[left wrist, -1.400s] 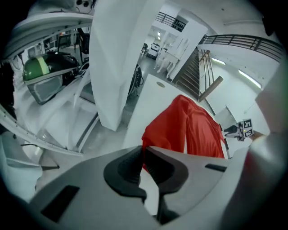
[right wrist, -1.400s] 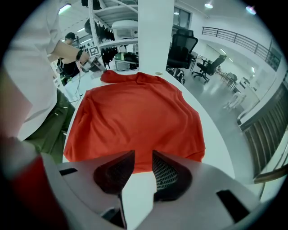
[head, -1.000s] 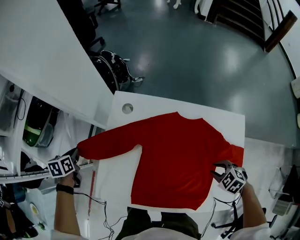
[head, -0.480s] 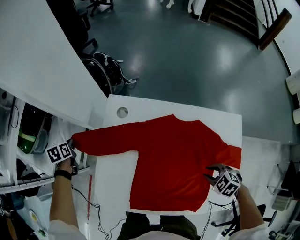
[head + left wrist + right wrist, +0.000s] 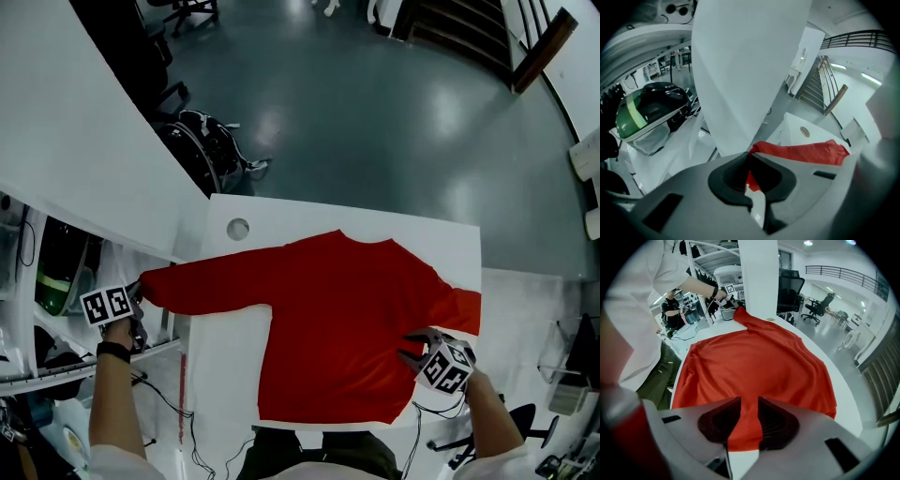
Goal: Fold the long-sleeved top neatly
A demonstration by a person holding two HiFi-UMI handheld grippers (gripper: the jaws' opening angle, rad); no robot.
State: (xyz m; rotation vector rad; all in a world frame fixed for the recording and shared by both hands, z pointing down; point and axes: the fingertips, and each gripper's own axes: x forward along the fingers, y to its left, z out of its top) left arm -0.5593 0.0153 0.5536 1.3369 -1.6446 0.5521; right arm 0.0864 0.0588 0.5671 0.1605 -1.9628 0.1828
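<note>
We've got the left gripper clamped on the cuff of the red top, spread flat on the white table, while our right gripper hovers, jaws slightly parted, over its opposite side.

Left grey plastic gripper and right grey plastic gripper showed dark ribbed pads and white marker-printed cubes. A black wristband, white shirt sleeves and thin black cables completed it.
</note>
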